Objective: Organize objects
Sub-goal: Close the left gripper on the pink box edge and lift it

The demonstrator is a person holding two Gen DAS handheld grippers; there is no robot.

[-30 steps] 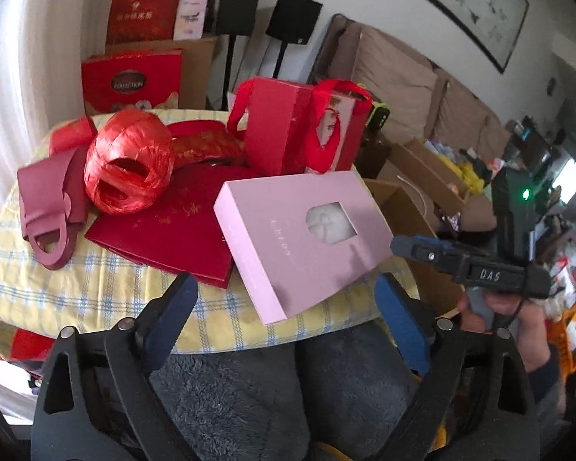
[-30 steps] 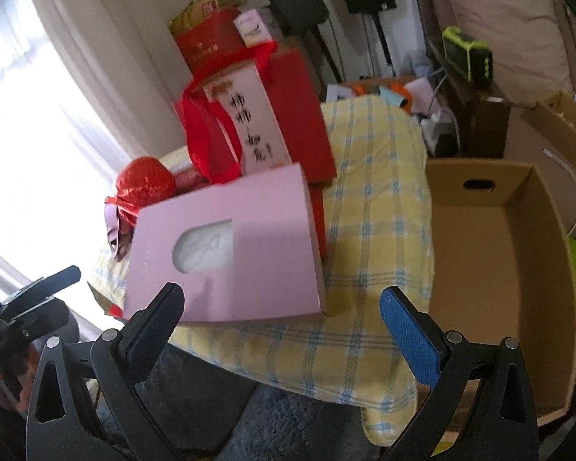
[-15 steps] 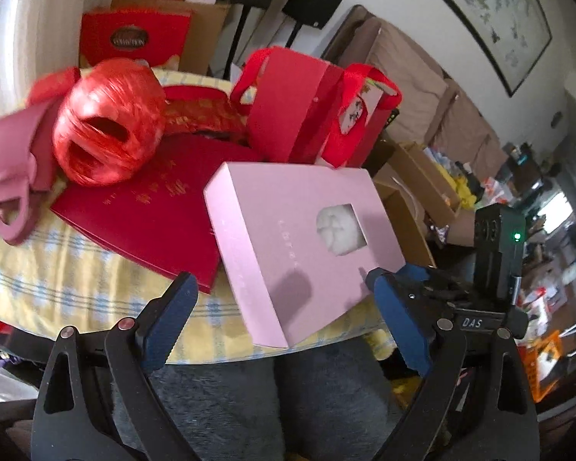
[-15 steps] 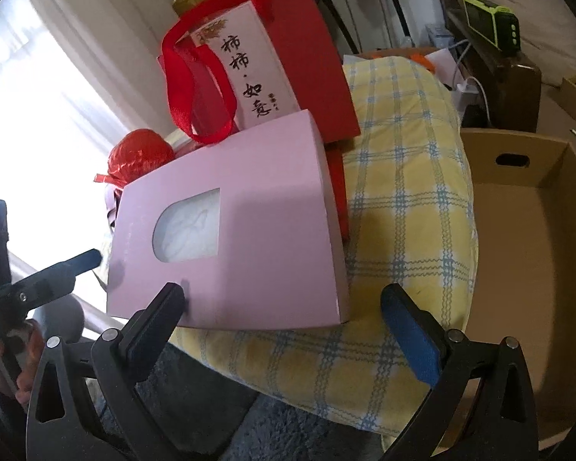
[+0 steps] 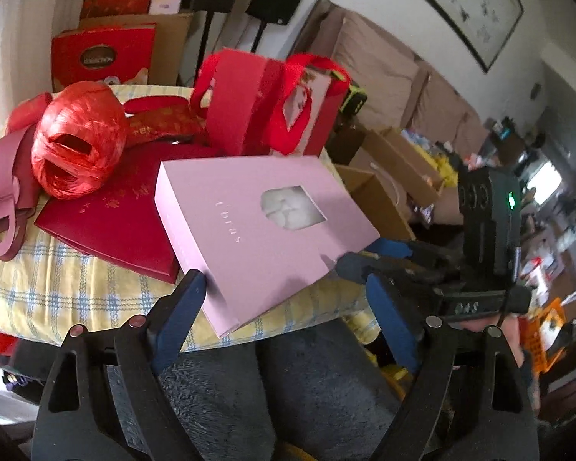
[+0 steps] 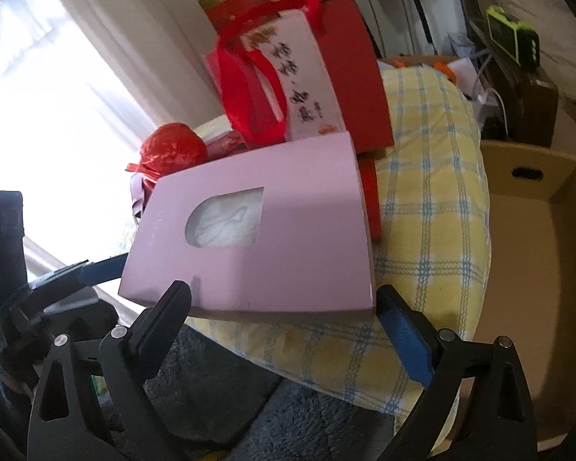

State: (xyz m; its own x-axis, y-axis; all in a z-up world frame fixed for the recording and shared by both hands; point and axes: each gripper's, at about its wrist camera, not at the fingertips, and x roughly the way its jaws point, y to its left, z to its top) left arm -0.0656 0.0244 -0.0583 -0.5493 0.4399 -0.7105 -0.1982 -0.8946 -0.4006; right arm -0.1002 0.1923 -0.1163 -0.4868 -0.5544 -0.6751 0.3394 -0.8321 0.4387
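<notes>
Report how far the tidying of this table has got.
Barely begun. The cardboard box beside the table looks empty. In hand: both open claws, left claw and right claw, flank the near end of the pink box, neither shut on it. Left: the red twine ball, red gift bag, flat red box and pink bag sit on the tablecloth.

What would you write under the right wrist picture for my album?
Open right gripper reaches for the pink box on the checked tablecloth, cardboard box beside.
</notes>
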